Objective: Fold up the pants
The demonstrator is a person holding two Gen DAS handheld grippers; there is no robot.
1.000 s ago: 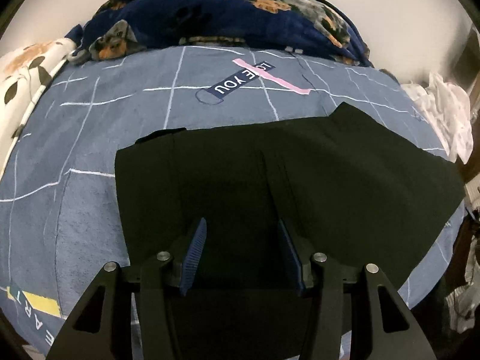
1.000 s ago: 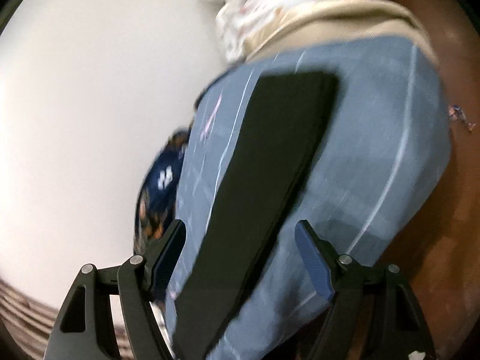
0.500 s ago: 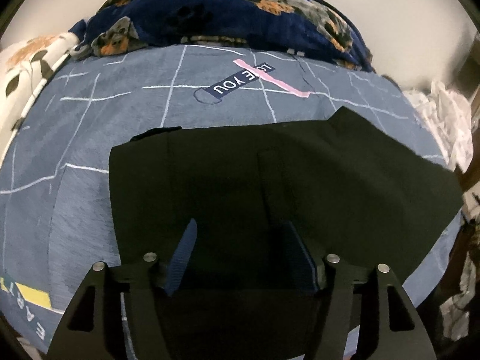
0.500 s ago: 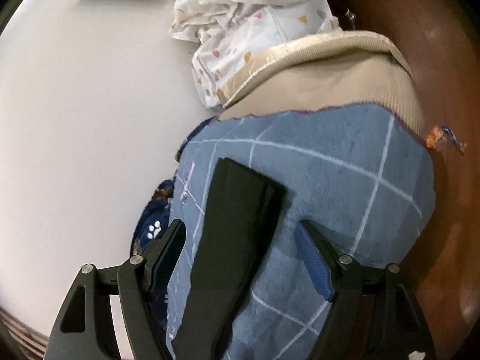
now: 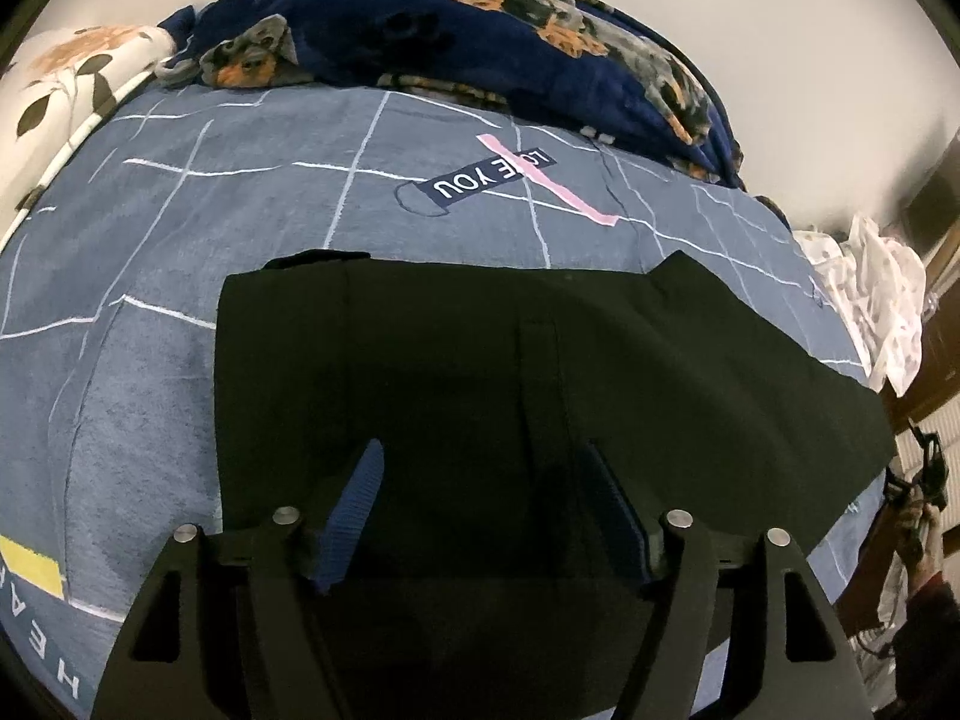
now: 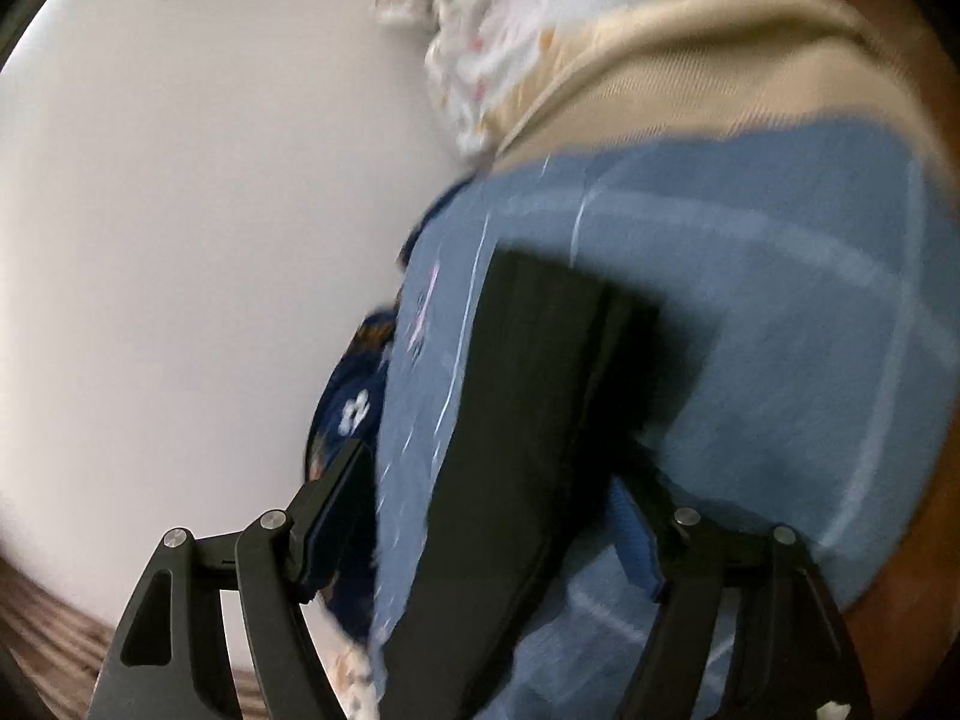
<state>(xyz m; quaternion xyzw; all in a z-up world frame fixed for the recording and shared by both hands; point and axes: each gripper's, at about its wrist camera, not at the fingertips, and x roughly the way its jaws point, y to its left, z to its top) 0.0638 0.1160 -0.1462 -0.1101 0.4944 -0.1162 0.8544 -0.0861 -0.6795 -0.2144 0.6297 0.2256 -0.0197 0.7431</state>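
Black pants [image 5: 480, 348] lie flat across a blue checked bed cover [image 5: 240, 180], with the leg end running off to the right. My left gripper [image 5: 483, 447] hovers over the near edge of the pants. Its jaws are opening and nothing is pinched between the blue pads. In the right wrist view, which is blurred, the pants [image 6: 528, 360] show as a long dark strip. My right gripper [image 6: 489, 462] is open with its fingers either side of the strip's near part and the pads clear of the cloth.
A navy dog-print blanket [image 5: 480, 30] is heaped at the far side of the bed, and a floral pillow [image 5: 72, 72] lies far left. White dotted cloth [image 5: 882, 288] is piled at the right end, over a beige edge [image 6: 690, 72]. Brown floor [image 6: 936, 540] lies past the bed.
The left jaws have spread wider over the pants while the hand kept its place. The right gripper has moved in closer, so the dark strip now fills more of its view.
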